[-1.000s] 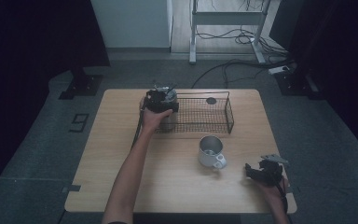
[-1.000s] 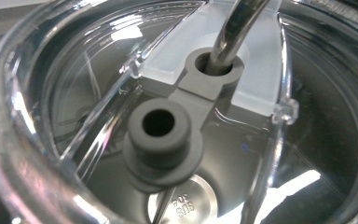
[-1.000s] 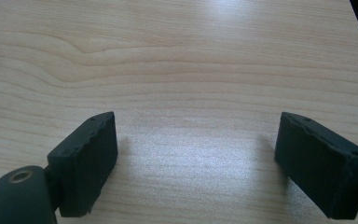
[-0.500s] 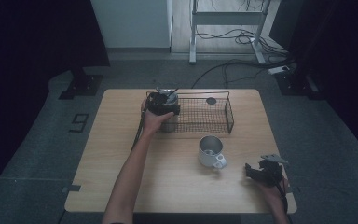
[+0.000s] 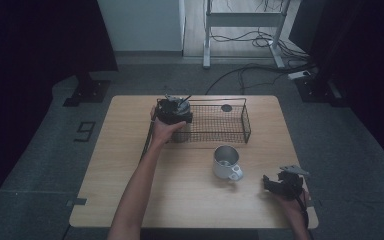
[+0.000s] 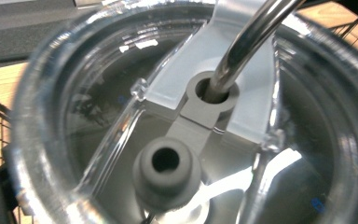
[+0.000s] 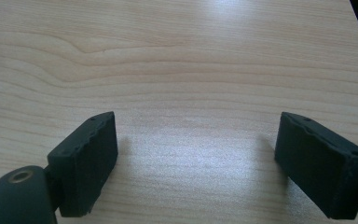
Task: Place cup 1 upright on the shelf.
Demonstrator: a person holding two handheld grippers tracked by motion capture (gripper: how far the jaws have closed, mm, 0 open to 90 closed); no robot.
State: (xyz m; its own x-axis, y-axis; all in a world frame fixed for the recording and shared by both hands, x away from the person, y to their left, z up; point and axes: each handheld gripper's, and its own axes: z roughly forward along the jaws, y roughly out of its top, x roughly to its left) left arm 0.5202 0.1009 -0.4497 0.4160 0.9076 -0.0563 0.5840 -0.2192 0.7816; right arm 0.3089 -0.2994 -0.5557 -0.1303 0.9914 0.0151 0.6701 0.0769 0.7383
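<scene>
My left gripper [image 5: 172,114] hovers over the left end of a black wire basket [image 5: 240,125] at the back of the wooden table [image 5: 130,170]. It is shut on a tumbler with a clear lid [image 6: 121,93] and a metal straw [image 6: 247,42], which I see from very close in the left gripper view. The straw and lid [image 5: 182,104] poke up beside the gripper in the high view. My right gripper [image 5: 275,185] lies near the front right corner, open, its black jaw pads [image 7: 88,158] wide apart over bare wood. A pale mug [image 5: 225,162] stands between the two grippers.
A small dark round object [image 5: 226,107] sits at the basket's back rim. Beyond the table are a desk frame, cables and a floor stand [image 5: 87,92]. Bare wood spreads over the table's left half and front middle.
The left gripper with the tumbler has shifted slightly downward and toward the person at the basket's left end. The right gripper and the mug have stayed put.
</scene>
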